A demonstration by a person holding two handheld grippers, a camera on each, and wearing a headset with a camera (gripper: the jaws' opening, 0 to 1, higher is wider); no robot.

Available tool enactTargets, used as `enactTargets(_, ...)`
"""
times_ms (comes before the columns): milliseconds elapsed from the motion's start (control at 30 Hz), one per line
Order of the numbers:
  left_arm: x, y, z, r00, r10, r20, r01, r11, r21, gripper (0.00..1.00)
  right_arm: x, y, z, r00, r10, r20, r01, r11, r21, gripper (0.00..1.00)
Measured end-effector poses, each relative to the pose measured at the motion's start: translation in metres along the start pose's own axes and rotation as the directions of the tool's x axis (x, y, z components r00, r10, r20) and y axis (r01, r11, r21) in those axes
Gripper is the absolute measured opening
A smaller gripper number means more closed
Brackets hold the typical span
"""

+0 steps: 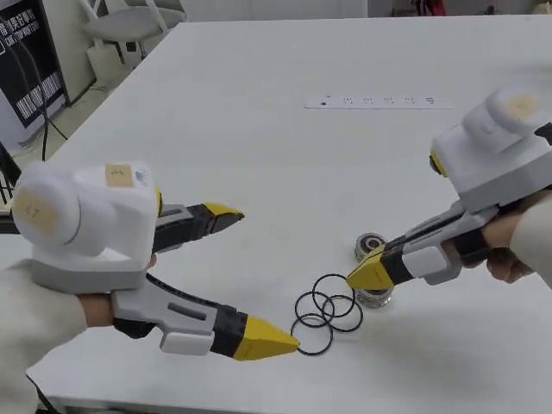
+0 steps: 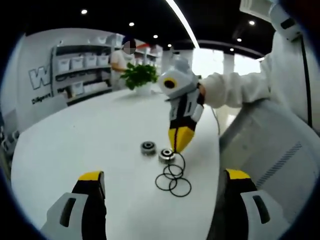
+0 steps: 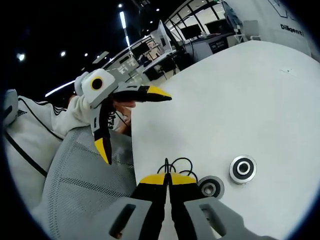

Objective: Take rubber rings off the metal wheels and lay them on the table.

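Head view: right gripper [image 1: 366, 274] jaws pressed together at the near metal wheel [image 1: 374, 298], left gripper [image 1: 260, 278] spread wide. Ring nipped or not, cannot tell; best release low beside the loose rubber rings [image 1: 326, 307].

Two metal wheels [image 1: 369, 246] and one power strip [image 1: 377, 102] are on the table [image 1: 259, 129]. There appear to be four overlapping rubber rings [image 1: 323, 307].
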State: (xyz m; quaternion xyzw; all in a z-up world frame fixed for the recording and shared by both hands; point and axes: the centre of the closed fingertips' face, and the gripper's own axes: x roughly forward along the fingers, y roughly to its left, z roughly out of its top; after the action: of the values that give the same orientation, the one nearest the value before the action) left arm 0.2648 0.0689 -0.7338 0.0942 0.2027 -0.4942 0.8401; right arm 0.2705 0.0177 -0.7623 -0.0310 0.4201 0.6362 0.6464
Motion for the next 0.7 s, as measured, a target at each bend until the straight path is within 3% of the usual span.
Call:
enactTargets(300, 0.003, -0.006, -0.006, 0.9993, -0.028, -0.026, 0.028, 1.0, 0.0, 1.0, 0.007, 0.01, -0.024, 0.992, 0.064, -0.109, -0.061, 0.998, 0.031, 0.0)
enactTargets(467, 0.002, -0.005, -0.007, 0.9992, -0.029, -0.029, 0.028, 1.0, -0.003, 1.0, 0.01, 0.01, -0.034, 0.9863, 0.059, -0.154, -0.055, 0.998, 0.026, 0.0)
enactTargets(700, 0.002, -0.006, -0.01, 0.9986, -0.034, -0.042, 0.034, 0.999, -0.008, 1.0, 0.01, 0.002, -0.039, 0.985, 0.026, -0.17, -0.024, 1.0, 0.016, 0.0)
